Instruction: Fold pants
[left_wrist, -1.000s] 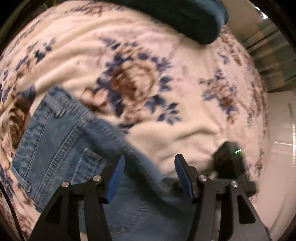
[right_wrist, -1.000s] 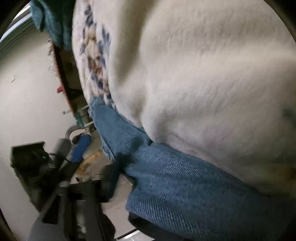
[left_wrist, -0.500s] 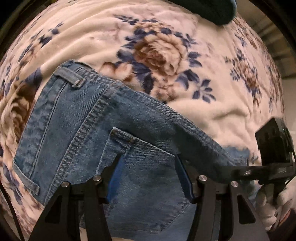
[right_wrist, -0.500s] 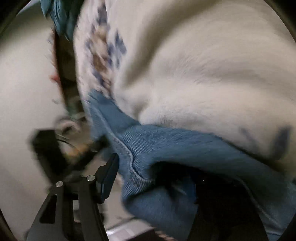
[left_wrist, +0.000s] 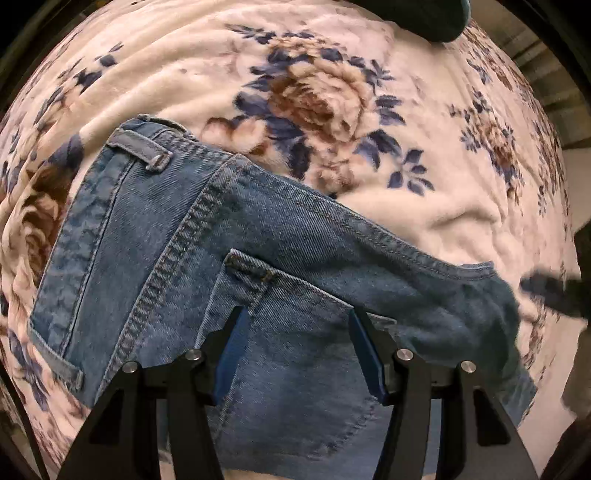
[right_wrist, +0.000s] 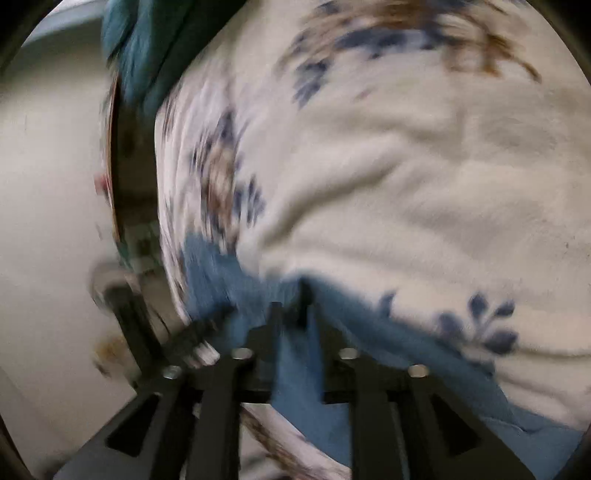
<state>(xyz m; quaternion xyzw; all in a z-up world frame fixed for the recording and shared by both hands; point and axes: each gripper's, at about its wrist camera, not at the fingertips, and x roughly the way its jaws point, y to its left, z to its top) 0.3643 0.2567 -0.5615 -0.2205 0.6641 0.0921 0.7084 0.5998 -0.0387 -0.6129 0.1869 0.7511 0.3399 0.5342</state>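
Blue denim pants (left_wrist: 192, 266) lie on a floral blanket (left_wrist: 332, 92), waistband and belt loop at the left, back pocket toward me. My left gripper (left_wrist: 295, 350) is open and hovers just above the back pocket, holding nothing. In the blurred right wrist view my right gripper (right_wrist: 293, 317) is shut on a fold of the denim (right_wrist: 299, 373) at the blanket's edge. The right gripper also shows as a dark blur at the right edge of the left wrist view (left_wrist: 554, 291).
A dark teal cloth (left_wrist: 424, 14) lies at the far end of the blanket, also in the right wrist view (right_wrist: 147, 55). The bed's edge and pale floor (right_wrist: 48, 221) are on the left of the right wrist view.
My right gripper has closed on the denim edge and lifted it over the blanket. The pants have slid further onto the bed under my left gripper, which stayed open.
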